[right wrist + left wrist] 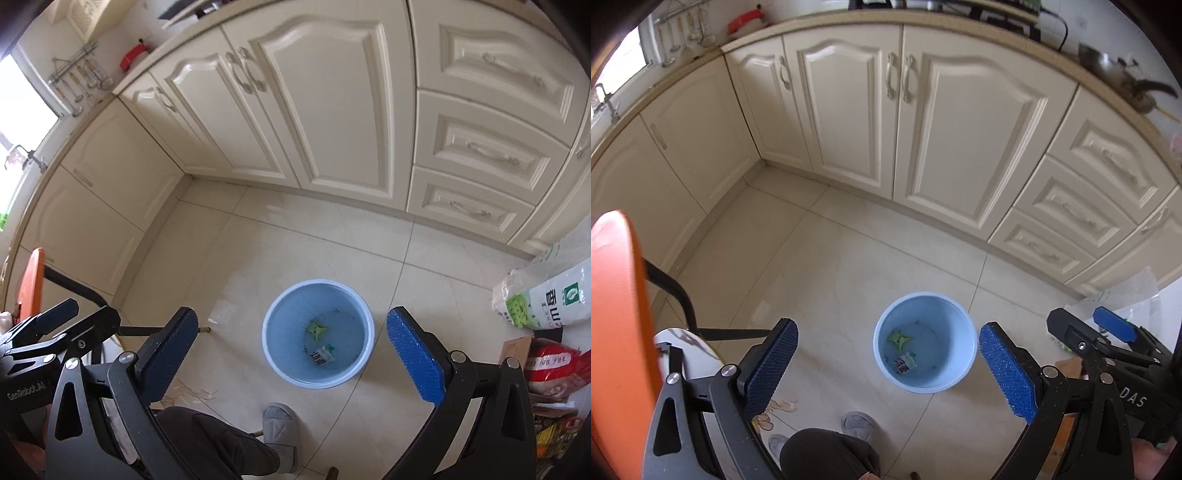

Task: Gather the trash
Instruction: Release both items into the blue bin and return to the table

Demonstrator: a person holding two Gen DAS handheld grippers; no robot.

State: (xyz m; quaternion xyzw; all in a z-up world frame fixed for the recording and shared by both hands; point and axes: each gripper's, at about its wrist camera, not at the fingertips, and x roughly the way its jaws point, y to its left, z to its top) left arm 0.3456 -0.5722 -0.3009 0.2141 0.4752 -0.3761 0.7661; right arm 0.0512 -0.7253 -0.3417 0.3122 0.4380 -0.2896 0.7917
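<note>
I am looking down at the blue bin (317,334) sitting on the floor, holding a green scrap (317,328) and a wrapper (322,355). Only the right view is showing rice bags (543,301); only the left, a wok (1108,66). My left hand-held gripper (886,363) and right hand-held gripper (291,356) are hanging spread wide, holding nothing.

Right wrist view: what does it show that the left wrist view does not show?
Only the right wrist view shows the white rice sack and the red bag on the floor at right. Only the left wrist view shows the wok on the counter. Both share the blue bin on the tiles, holding a green scrap and a printed wrapper, with each gripper open and empty.
</note>
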